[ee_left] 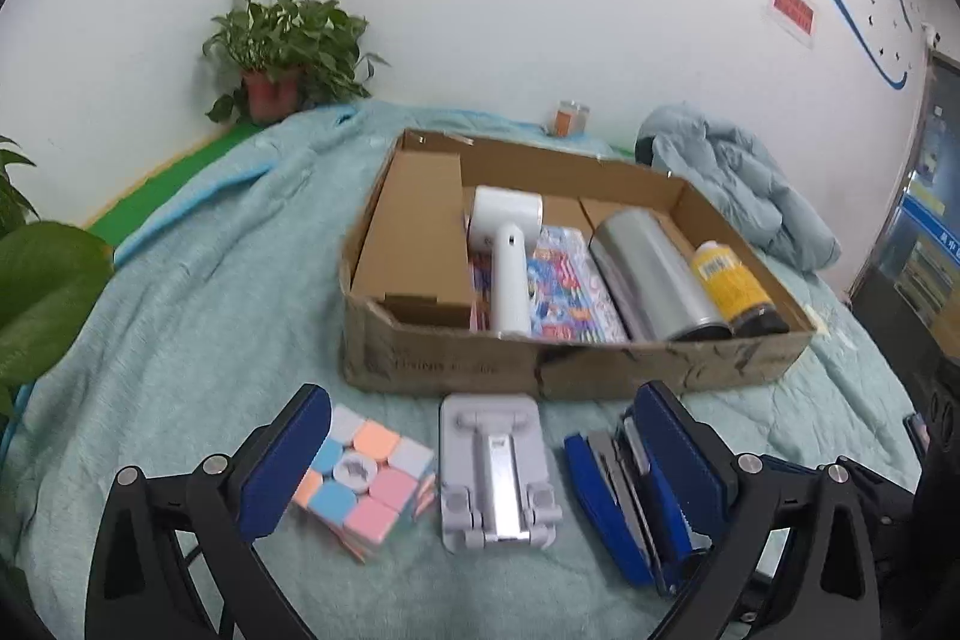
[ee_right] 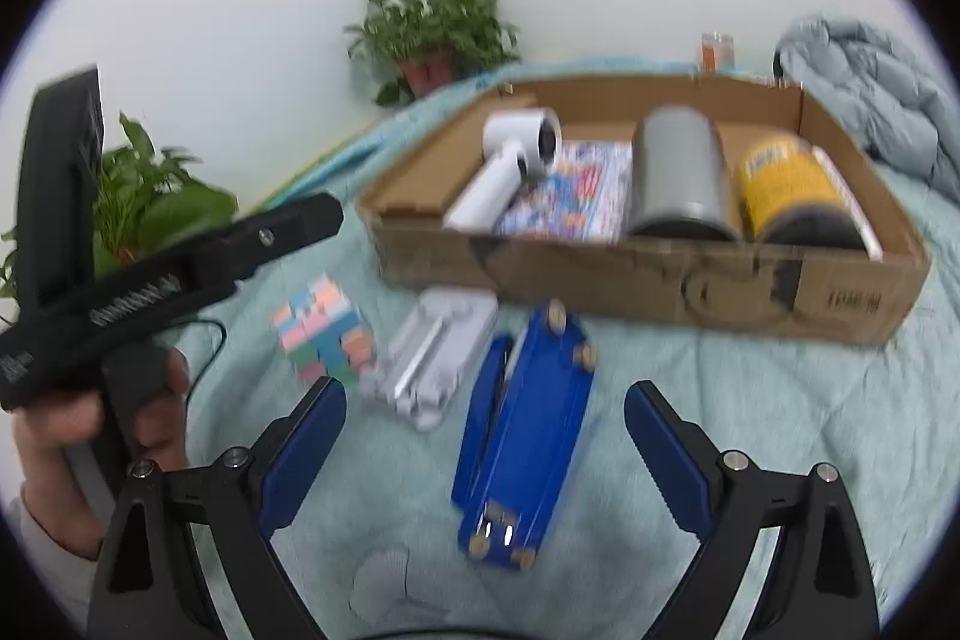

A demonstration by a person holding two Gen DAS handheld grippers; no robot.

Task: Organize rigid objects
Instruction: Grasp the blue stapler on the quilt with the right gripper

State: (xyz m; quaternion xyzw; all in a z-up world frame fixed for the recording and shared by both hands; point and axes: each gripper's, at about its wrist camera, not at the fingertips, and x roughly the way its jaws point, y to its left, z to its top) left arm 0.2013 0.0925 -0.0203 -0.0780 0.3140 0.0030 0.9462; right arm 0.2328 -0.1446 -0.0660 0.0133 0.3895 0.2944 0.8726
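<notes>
On the pale green blanket, in front of the cardboard box (ee_left: 660,367), lie a pastel puzzle cube (ee_left: 360,484), a grey folding phone stand (ee_left: 495,466) and a blue folding tool (ee_left: 624,496). My left gripper (ee_left: 482,400) hangs open above them; its fingers partly cover the cube and the blue tool, and nothing is gripped. The box holds a white handheld fan (ee_left: 507,250), a colourful pack (ee_left: 570,286), a silver cylinder (ee_left: 648,274) and a yellow-labelled bottle (ee_left: 732,286). My right gripper (ee_right: 486,391) is open over the blue folding tool (ee_right: 528,430), pads apart from it.
A brown cardboard insert (ee_left: 420,232) fills the box's left part. Potted plants (ee_left: 282,40) stand at the back left and the left edge. A grey-blue jacket (ee_left: 738,184) lies at the back right, an orange jar (ee_left: 567,118) behind the box. A hand (ee_right: 72,418) holds the other tool's black body.
</notes>
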